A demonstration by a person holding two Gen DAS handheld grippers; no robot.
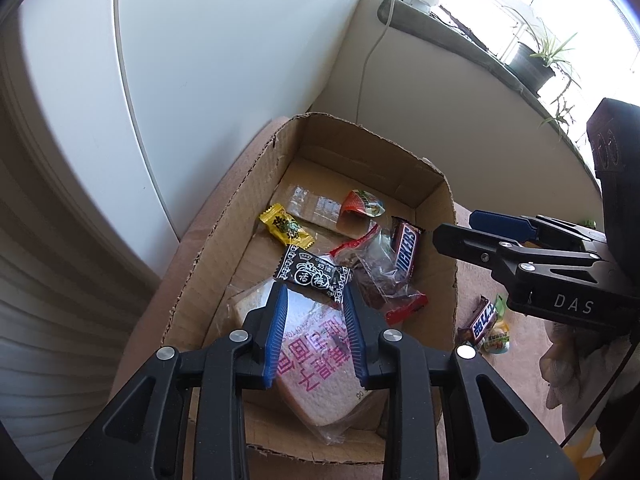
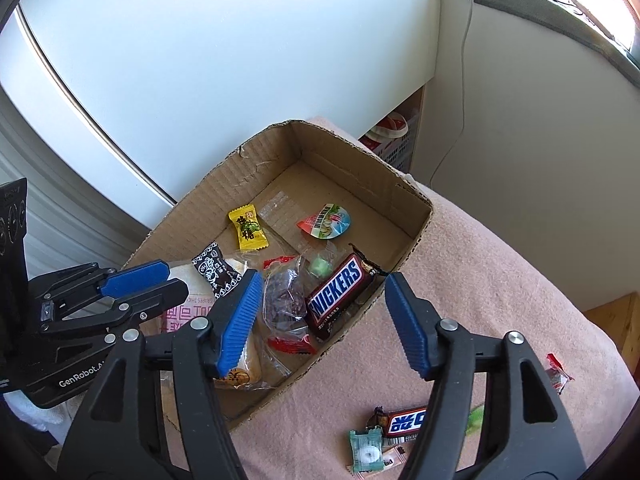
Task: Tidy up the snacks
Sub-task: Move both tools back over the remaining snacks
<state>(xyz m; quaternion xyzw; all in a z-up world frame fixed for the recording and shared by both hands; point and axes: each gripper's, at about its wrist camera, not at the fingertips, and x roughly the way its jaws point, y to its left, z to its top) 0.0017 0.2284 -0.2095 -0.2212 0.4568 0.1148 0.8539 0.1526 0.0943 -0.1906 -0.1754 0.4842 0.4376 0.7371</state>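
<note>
An open cardboard box (image 1: 248,200) (image 2: 416,220) sits on a pink cloth. Inside lie a yellow candy (image 1: 285,227) (image 2: 247,230), a black-and-white candy (image 1: 314,274) (image 2: 213,268), a Snickers bar (image 1: 406,248) (image 2: 340,290), a clear red-edged packet (image 1: 380,280) (image 2: 284,300), a jelly cup (image 1: 362,204) (image 2: 328,221) and a wrapped bread slice (image 1: 316,344) (image 2: 188,312). My left gripper (image 1: 316,292) is open above the bread, the black-and-white candy at its fingertips. My right gripper (image 2: 322,284) is open over the box's near wall. Outside lie a second Snickers (image 2: 404,420) (image 1: 482,316) and small candies (image 2: 366,450).
A white cabinet (image 2: 200,60) stands behind the box. A windowsill with a potted plant (image 1: 536,64) is at the far right. A red-wrapped candy (image 2: 558,372) lies on the cloth at right. A white cable (image 2: 464,80) hangs down the wall.
</note>
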